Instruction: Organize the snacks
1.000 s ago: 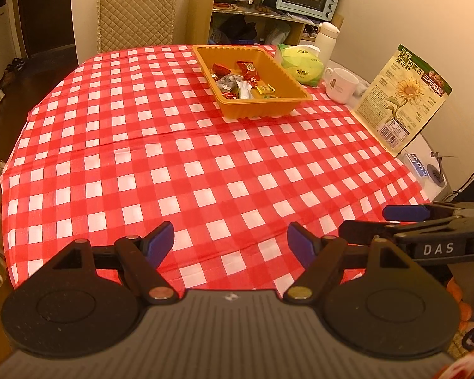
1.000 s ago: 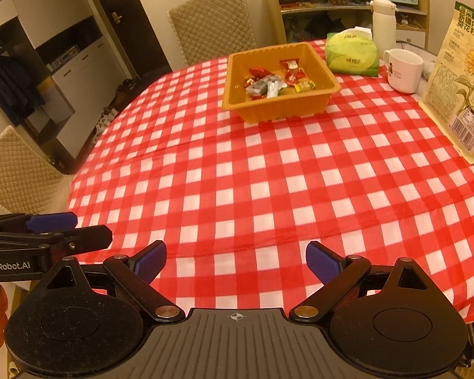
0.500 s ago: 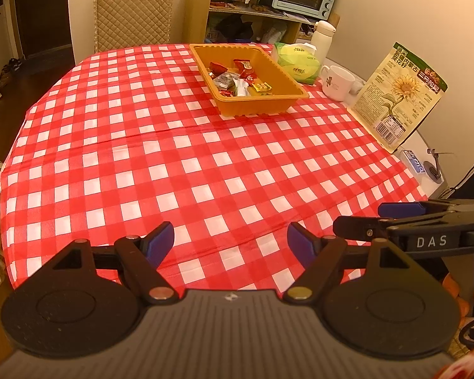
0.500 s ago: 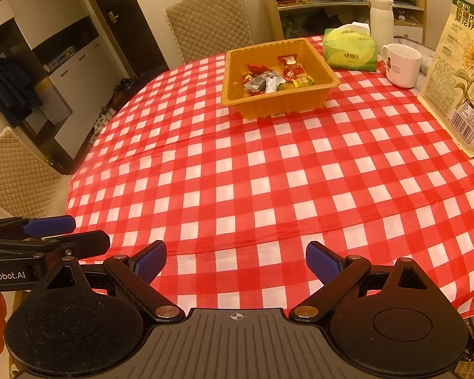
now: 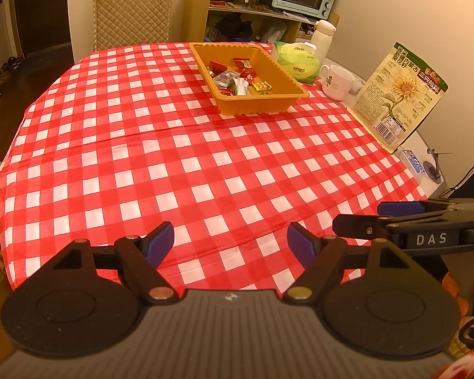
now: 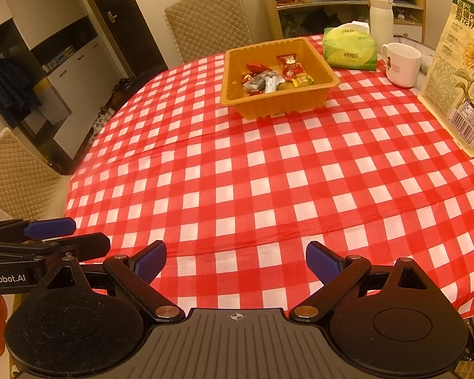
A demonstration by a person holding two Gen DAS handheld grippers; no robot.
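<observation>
An orange tray [image 5: 287, 72] [image 6: 327, 69] sits at the far side of the red-checked table and holds several wrapped snacks [image 5: 237, 77] [image 6: 273, 74]. My left gripper [image 5: 230, 243] is open and empty over the table's near edge, far from the tray. My right gripper [image 6: 235, 262] is open and empty over the near edge too. Each gripper shows side-on in the other's view, the right one at the left wrist view's right edge [image 5: 401, 218], the left one at the right wrist view's left edge [image 6: 52, 237].
A large sunflower-seed bag [image 5: 398, 94] [image 6: 458, 72] leans at the table's right edge. A white mug [image 5: 336, 81] [image 6: 401, 68], a green tissue pack [image 5: 297, 63] [image 6: 349, 47] and a white flask [image 5: 322, 36] stand behind the tray. Quilted chairs [image 5: 129, 9] [image 6: 208, 25] surround the table.
Both grippers have drawn back slightly and stay open and empty over the near edge. The tray and snacks have not moved.
</observation>
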